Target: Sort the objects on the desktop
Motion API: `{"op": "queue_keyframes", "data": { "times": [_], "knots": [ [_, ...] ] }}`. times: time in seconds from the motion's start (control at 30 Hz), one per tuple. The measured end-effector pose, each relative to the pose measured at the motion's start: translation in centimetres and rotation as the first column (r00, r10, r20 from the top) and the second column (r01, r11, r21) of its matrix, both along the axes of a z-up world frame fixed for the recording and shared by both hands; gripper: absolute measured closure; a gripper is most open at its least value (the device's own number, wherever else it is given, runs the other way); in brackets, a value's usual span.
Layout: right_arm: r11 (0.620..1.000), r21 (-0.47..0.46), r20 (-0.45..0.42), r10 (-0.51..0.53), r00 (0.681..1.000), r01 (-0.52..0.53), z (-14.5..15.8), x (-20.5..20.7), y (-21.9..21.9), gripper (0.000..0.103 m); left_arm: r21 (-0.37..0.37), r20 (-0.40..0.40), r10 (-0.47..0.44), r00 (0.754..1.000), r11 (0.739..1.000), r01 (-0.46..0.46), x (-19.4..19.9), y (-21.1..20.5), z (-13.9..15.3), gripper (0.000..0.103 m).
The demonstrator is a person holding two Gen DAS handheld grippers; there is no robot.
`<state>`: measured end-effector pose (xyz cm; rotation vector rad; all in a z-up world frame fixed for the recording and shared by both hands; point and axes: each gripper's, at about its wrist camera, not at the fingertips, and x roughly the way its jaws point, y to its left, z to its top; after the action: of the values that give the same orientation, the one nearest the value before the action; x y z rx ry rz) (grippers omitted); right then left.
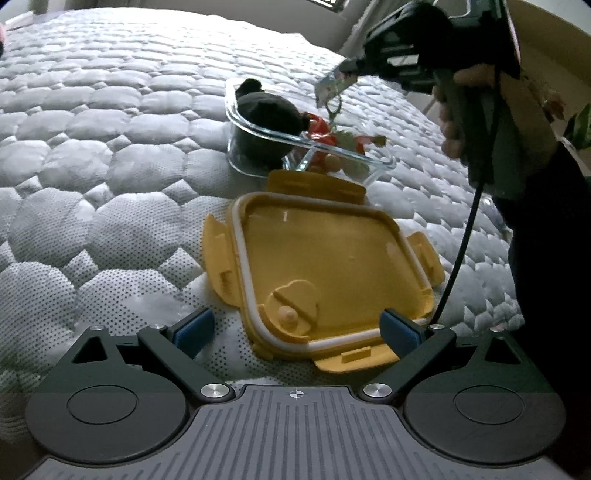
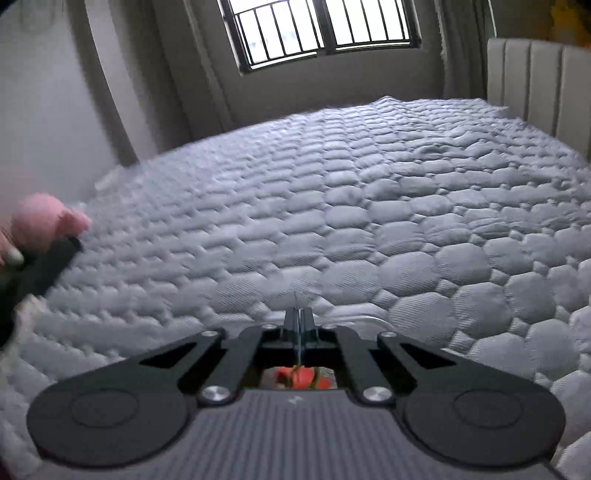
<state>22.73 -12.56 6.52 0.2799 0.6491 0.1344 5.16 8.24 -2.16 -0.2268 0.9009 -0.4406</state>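
A clear glass container (image 1: 258, 122) stands on the grey quilted mattress (image 1: 92, 155). It holds a black plush toy (image 1: 269, 110) and small red and pale trinkets (image 1: 325, 136). A yellow lid (image 1: 325, 266) lies upside down in front of it. My left gripper (image 1: 295, 328) is open, its blue pads (image 1: 194, 326) either side of the lid's near edge. My right gripper (image 1: 347, 68) hangs above the container, shut on a thin card with a keychain clasp (image 1: 330, 88) dangling over the trinkets. In the right wrist view the right gripper (image 2: 299, 314) is shut, with the card's thin edge between its fingers.
The mattress stretches far to the left and back (image 2: 369, 203). A padded headboard (image 2: 535, 81) and a barred window (image 2: 325, 29) lie beyond. A hand with a pink object (image 2: 44, 221) shows at the left edge. A black cable (image 1: 461, 240) hangs on the right.
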Motion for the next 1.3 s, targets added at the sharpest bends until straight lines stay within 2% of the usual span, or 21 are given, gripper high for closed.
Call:
{"op": "queue_keyframes", "data": {
  "times": [0.1,0.23,0.33,0.4,0.47,0.53,0.63,0.7,0.77,0.87,0.93,1.0,1.03,1.17,1.3],
  "knots": [
    [1.0,0.024,0.004,-0.006,1.0,0.006,-0.3,0.0,-0.4,0.101,-0.001,-0.003,0.005,1.0,1.0,-0.005,0.0,0.1,0.0,0.004],
    [0.999,0.014,-0.075,-0.042,0.996,0.043,-2.4,0.9,-1.6,0.101,-0.001,-0.004,0.008,1.0,1.0,-0.008,0.1,0.1,-0.1,0.004],
    [0.998,0.02,-0.14,-0.049,0.989,0.052,-3.7,0.9,-2.8,0.091,0.0,-0.004,0.009,1.0,1.0,-0.009,0.1,0.2,-0.1,0.004],
    [0.997,0.043,-0.121,-0.057,0.991,0.062,-3.6,0.1,-3.5,0.091,0.001,-0.007,0.009,1.0,1.0,-0.009,0.2,0.1,-0.2,0.004],
    [0.998,0.032,-0.063,-0.059,0.996,0.061,-2.5,-1.6,-3.7,0.091,0.001,-0.008,0.009,1.0,1.0,-0.009,0.3,0.1,-0.3,0.004],
    [0.998,0.018,-0.05,-0.057,0.997,0.058,-1.6,-2.7,-3.7,0.088,0.0,-0.008,0.009,1.0,1.0,-0.009,0.4,0.0,-0.3,0.004],
    [0.997,0.062,-0.142,-0.033,0.989,0.043,-1.9,-2.7,-3.6,0.087,0.0,-0.009,0.003,1.0,1.0,-0.003,0.4,-0.3,-0.3,0.004],
    [0.997,0.058,-0.176,-0.044,0.983,0.055,-2.9,-2.4,-3.2,0.087,0.007,-0.007,-0.003,1.0,1.0,0.003,0.3,-0.5,-0.3,0.004],
    [0.997,0.014,-0.155,-0.071,0.985,0.074,-3.8,-1.9,-2.7,0.089,0.013,-0.004,-0.007,1.0,1.0,0.007,0.1,-0.6,-0.2,0.004],
    [0.997,0.033,-0.159,-0.069,0.985,0.075,-5.3,-0.8,-2.4,0.09,0.012,0.0,0.004,1.0,1.0,-0.004,0.0,-0.2,-0.1,0.004],
    [0.998,0.022,-0.14,-0.055,0.989,0.059,-5.4,-0.6,-2.1,0.09,0.01,-0.002,0.013,1.0,1.0,-0.013,0.0,0.1,-0.1,0.004],
    [0.998,0.049,-0.154,-0.021,0.988,0.029,-4.9,-1.0,-2.2,0.088,0.008,-0.004,0.018,1.0,1.0,-0.018,0.1,0.4,-0.2,0.004],
    [0.998,0.06,-0.135,-0.014,0.991,0.022,-4.4,-1.5,-2.5,0.088,0.004,-0.006,0.02,1.0,1.0,-0.02,0.2,0.5,-0.2,0.004],
    [0.996,0.026,0.038,-0.082,0.996,0.081,-2.2,-2.8,-2.7,0.085,0.0,-0.01,0.018,1.0,1.0,-0.018,0.4,0.3,-0.3,0.004],
    [0.997,0.032,0.031,-0.067,0.997,0.066,-2.4,0.0,-1.8,0.085,0.013,-0.002,0.002,1.0,1.0,-0.002,0.1,-0.2,-0.2,0.004]
  ]
}}
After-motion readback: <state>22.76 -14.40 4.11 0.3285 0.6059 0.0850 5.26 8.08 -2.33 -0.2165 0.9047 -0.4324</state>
